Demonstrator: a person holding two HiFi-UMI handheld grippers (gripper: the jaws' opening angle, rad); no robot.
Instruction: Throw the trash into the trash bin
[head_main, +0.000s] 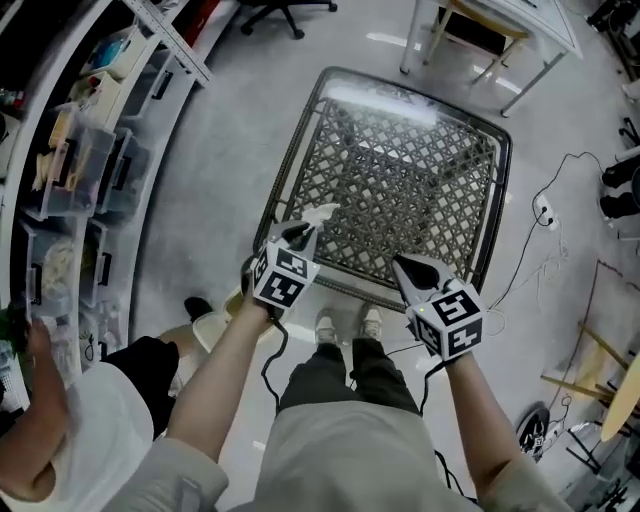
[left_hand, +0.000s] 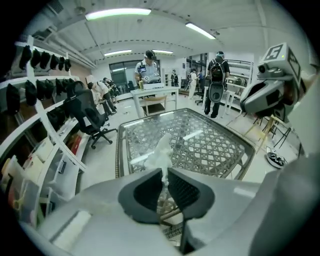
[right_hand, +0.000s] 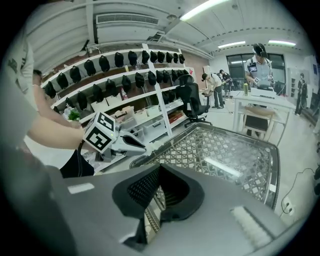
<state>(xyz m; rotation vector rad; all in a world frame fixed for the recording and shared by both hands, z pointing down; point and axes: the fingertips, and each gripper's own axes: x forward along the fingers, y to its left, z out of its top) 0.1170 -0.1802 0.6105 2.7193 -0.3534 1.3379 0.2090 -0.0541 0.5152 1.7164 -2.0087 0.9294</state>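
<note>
Lattice table (head_main: 400, 180), left tongs (left_hand: 165, 176) pinching tissue (left_hand: 162, 150)

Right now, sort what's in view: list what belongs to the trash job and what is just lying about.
Belongs to the job:
- crumpled white paper, pinched in the left tongs
- right tongs, shut and empty
- no trash bin clearly in view

Just lying about:
- lattice table
- shelves with storage boxes
- black office chair
- white table
</note>
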